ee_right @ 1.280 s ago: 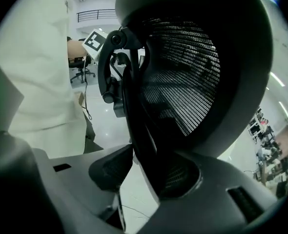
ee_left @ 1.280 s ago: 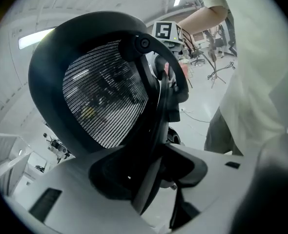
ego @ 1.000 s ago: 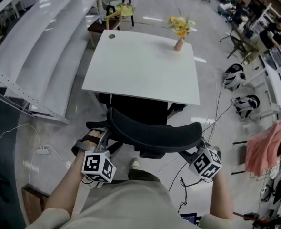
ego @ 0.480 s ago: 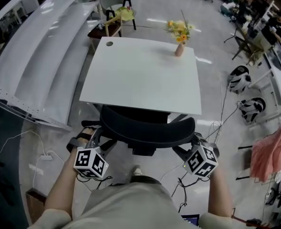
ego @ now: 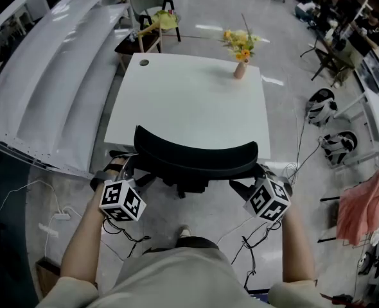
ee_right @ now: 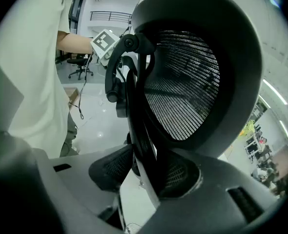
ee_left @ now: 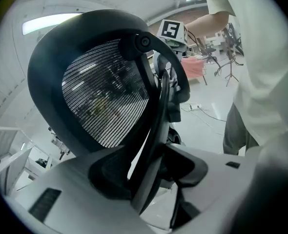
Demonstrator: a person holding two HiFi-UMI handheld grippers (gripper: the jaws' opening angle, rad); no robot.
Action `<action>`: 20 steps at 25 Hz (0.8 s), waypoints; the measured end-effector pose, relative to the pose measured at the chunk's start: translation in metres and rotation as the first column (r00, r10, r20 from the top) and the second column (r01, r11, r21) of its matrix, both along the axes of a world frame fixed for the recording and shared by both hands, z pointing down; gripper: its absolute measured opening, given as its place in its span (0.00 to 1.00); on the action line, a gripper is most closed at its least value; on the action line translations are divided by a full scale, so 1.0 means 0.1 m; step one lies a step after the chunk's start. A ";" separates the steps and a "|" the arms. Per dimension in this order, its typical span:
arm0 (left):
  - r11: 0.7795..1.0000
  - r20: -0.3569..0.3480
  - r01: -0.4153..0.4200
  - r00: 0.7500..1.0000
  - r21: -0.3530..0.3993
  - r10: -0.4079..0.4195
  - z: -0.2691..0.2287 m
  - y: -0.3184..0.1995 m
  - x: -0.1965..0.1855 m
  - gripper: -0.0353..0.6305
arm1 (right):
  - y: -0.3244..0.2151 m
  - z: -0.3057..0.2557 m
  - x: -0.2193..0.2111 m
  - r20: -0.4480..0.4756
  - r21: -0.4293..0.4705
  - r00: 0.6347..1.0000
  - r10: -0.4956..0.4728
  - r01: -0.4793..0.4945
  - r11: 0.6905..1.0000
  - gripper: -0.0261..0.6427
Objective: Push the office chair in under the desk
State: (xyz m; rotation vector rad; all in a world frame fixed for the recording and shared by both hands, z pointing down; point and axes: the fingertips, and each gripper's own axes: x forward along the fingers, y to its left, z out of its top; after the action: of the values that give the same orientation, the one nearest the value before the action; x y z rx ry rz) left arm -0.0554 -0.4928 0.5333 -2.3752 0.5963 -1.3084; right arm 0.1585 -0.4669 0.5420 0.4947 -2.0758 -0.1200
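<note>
The black office chair's mesh backrest stands at the near edge of the white desk, its seat hidden beneath the top. My left gripper clamps the backrest's left end and my right gripper its right end. In the left gripper view the dark frame of the backrest runs between the jaws of the left gripper, pads pressed on it. In the right gripper view the right gripper grips the frame of the backrest in the same way.
A vase of yellow flowers stands at the desk's far right. A long white curved bench runs along the left. Cables lie on the floor by my feet. Helmets and a pink cloth are at right.
The chair has rolled forward toward the desk with both grippers on it. Its seat has gone under the top and the backrest now meets the desk's edge.
</note>
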 end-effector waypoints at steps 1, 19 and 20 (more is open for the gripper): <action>1.000 -0.004 0.007 1.000 -0.002 -0.007 0.00 -0.04 0.01 0.38 | -0.04 0.00 0.01 0.000 0.001 1.000 -0.001 0.001 1.000 0.28; 0.999 -0.031 0.017 0.999 -0.043 -0.018 0.00 -0.22 -0.03 0.40 | -0.18 0.00 -0.05 0.008 0.028 1.000 -0.004 0.004 1.000 0.27; 0.999 -0.030 0.018 0.999 -0.037 -0.019 0.01 -0.22 -0.04 0.40 | -0.18 0.00 -0.06 0.010 0.030 1.000 -0.006 0.006 1.000 0.27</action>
State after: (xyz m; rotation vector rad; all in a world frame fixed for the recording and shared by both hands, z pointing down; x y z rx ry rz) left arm -0.0589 -0.5145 0.5340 -2.4285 0.6090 -1.3046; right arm 0.1528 -0.4849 0.5422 0.5088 -2.0879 -0.1529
